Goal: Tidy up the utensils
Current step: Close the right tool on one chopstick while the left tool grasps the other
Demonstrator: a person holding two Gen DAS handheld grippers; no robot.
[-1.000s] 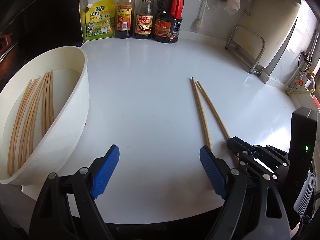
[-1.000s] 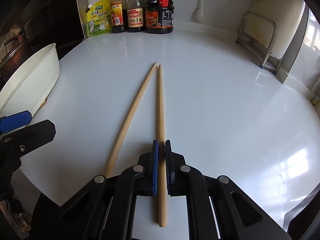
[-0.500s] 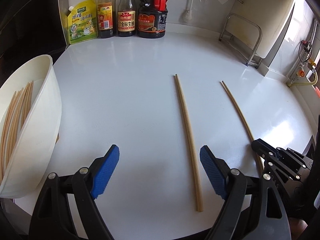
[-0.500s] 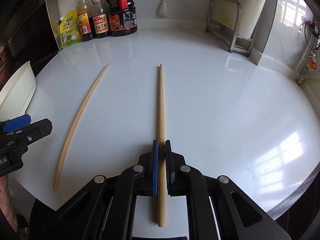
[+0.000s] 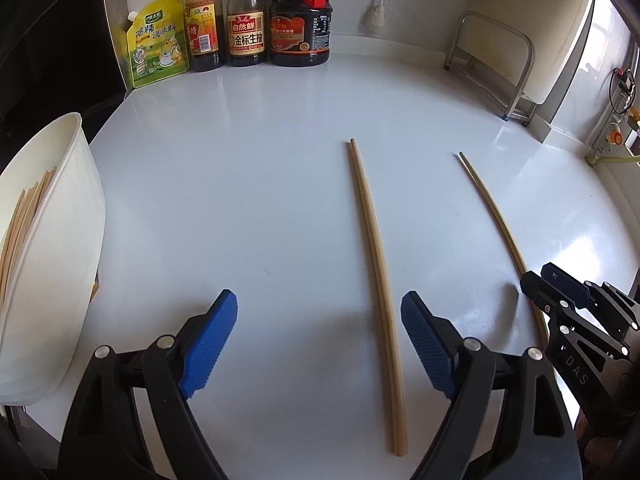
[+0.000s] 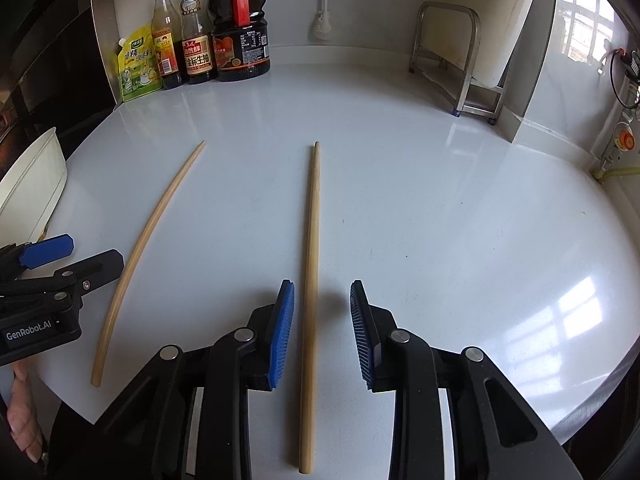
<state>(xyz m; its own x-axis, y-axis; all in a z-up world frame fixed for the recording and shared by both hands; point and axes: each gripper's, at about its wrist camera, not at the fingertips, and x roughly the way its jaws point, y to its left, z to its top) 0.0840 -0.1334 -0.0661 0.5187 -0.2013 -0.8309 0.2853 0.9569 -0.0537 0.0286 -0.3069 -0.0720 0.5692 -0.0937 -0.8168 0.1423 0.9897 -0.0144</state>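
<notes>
Chopsticks are lying apart on the white countertop (image 5: 248, 184). In the left wrist view, one chopstick (image 5: 376, 288) is lying lengthwise in the centre-right of the frame, just inside the right-hand blue pad of the left gripper (image 5: 320, 344), whose jaws are standing wide open with nothing held; whether the pad is touching the stick cannot be told. A second chopstick (image 5: 492, 216) is running along the right of the frame, its near end passing under the right gripper (image 5: 560, 284) at the lower right.

In the right wrist view, that second chopstick (image 6: 310, 280) is lying straight up the middle of the frame, between the parted blue pads of the right gripper (image 6: 322, 332); the jaws are standing open and neither pad is touching it. The first chopstick (image 6: 140, 256) is seen curving along the left of the frame, just beside the left gripper (image 6: 60, 264) at the left edge.

A white bowl (image 5: 60, 248) is sitting at the left edge of the left wrist view, with more chopsticks (image 5: 24, 216) being held inside it. Three sauce bottles (image 5: 248, 20) and a yellow-green seasoning pouch (image 5: 156, 44) are standing at the upper left, against the back wall. A metal rack (image 5: 504, 68) is standing at the upper right.
</notes>
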